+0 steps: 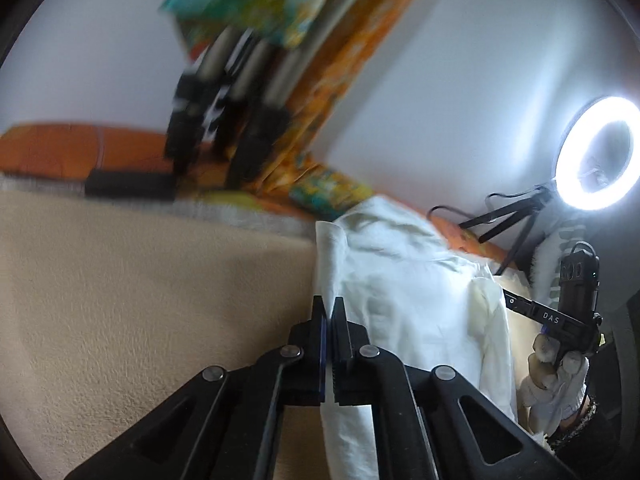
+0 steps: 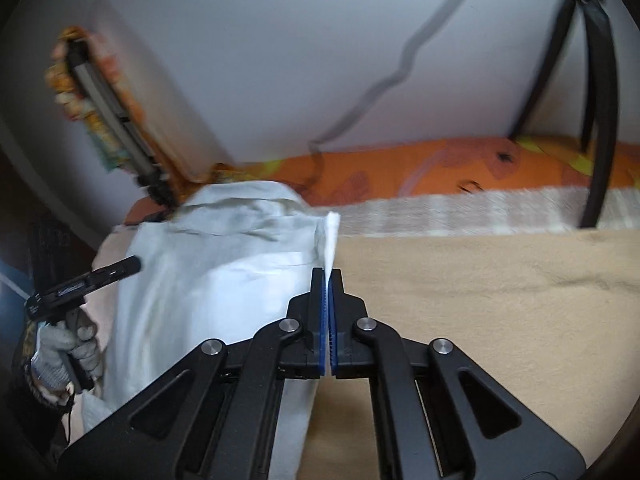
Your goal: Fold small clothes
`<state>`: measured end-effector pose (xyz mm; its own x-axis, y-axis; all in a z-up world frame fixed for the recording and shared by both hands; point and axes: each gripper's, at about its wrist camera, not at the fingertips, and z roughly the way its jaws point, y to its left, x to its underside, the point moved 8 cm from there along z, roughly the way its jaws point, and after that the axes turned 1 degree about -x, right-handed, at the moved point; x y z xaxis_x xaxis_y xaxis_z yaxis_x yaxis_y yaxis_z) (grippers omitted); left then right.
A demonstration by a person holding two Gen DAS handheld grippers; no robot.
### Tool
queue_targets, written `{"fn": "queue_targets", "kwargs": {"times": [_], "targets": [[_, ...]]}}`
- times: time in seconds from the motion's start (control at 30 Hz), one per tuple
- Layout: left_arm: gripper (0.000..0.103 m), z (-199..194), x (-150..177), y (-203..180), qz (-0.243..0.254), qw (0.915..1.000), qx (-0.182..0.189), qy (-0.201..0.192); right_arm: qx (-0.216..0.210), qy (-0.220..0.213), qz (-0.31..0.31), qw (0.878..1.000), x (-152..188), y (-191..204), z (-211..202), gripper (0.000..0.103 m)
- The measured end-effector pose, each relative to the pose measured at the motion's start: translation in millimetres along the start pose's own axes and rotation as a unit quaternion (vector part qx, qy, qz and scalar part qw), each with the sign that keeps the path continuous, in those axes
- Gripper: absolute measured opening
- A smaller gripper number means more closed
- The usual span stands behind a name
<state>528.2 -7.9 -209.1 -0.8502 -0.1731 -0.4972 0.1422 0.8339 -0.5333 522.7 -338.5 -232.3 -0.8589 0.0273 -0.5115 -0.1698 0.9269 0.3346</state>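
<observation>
step: both grippers pinch opposite edges of the shirt (image 1: 416,300) to fold it; lift both edges evenly and keep the cloth taut.
left gripper (image 1: 329,308): jaws clenched on the shirt's left edge.
right gripper (image 2: 328,280): jaws clenched on a thin white edge.
shirt: white, thin, creased, collar at the far end; lies on the blanket (image 1: 140,280).
blanket: beige, fuzzy, soft.

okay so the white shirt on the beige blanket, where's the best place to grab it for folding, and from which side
Grip the white shirt by its long outer edges, one gripper per side, coming in from outside over the beige blanket. The cloth lies flat, so only its thin borders offer a pinchable lip. That seems to be the case now: the right gripper is shut on one edge and the left gripper on the opposite one.
</observation>
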Motion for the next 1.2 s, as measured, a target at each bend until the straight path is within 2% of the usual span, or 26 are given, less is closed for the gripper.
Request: {"fn": "queue_targets", "kwargs": {"times": [0.1,0.17,0.23,0.27,0.3,0.37,0.4,0.43,0.47,0.5,0.53,0.57,0.6,0.63,0.77,0.9,1.2], "targets": [[0.0,3.7,0.7,1.9,0.001,1.0,-0.006,0.001,0.016,0.0,-0.019,1.0,2.9,5.0,7.2,0.001],[0.001,2.5,-1.1,-1.5,0.011,0.9999,-0.007,0.002,0.012,0.001,-0.016,1.0,0.6,5.9,7.7,0.001],[0.022,3.0,-4.7,0.0,0.004,0.9999,-0.01,0.008,-0.003,0.008,-0.007,1.0,-2.0,5.0,6.1,0.001],[0.04,2.2,-7.6,1.6,-0.006,1.0,-0.005,0.002,-0.011,0.01,-0.002,1.0,-2.8,5.2,4.7,0.002],[0.05,0.5,-11.3,4.2,-0.016,0.9998,-0.003,-0.007,-0.021,0.01,0.002,1.0,-4.2,5.5,2.2,0.006],[0.053,0.8,-17.1,8.1,-0.032,0.9994,-0.003,-0.015,-0.041,0.01,0.007,0.999,-6.8,7.7,-1.7,0.021],[0.052,3.0,-18.6,8.2,-0.035,0.9993,0.0,-0.013,-0.049,0.01,0.009,0.999,-8.2,9.5,-2.6,0.039],[0.051,5.9,-19.9,6.8,-0.032,0.9994,0.004,-0.01,-0.053,0.01,0.008,0.999,-9.8,11.9,-1.5,0.047],[0.045,9.2,-20.4,4.6,-0.026,0.9996,0.007,-0.005,-0.065,-0.013,0.003,0.998,-14.6,16.2,-0.2,0.047],[0.029,12.7,-20.6,2.5,-0.019,0.9998,0.008,0.001,-0.064,-0.012,0.001,0.998,-16.0,18.5,2.9,0.047],[0.02,17.2,-20.6,0.5,-0.011,0.9999,0.006,0.007,-0.059,-0.01,0.0,0.998,-16.9,19.6,6.8,0.045],[0.011,20.5,-20.9,0.4,-0.01,0.9999,0.003,0.009,-0.051,-0.007,0.0,0.999,-17.2,19.3,11.5,0.039],[0.003,22.3,-20.8,0.9,-0.011,0.9999,0.003,0.011,-0.046,-0.002,0.0,0.999,-16.6,19.4,16.9,0.013],[0.001,23.5,-21.5,1.6,-0.011,0.9999,0.004,0.01,-0.033,0.004,0.0,0.999,-15.4,17.5,22.2,0.004],[0.0,12.2,-24.5,0.5,-0.006,0.9999,0.008,-0.007,-0.01,-0.018,-0.005,1.0,-15.4,10.5,16.4,0.002],[0.0,-0.4,-28.9,-7.7,0.004,0.9998,0.013,-0.017,-0.032,-0.044,-0.001,0.999,-22.4,12.6,-7.4,0.002],[0.0,-51.9,-37.4,-36.8,0.032,0.998,0.024,-0.049,-0.041,-0.081,-0.028,0.995,-30.3,35.2,-63.6,0.002]]}}
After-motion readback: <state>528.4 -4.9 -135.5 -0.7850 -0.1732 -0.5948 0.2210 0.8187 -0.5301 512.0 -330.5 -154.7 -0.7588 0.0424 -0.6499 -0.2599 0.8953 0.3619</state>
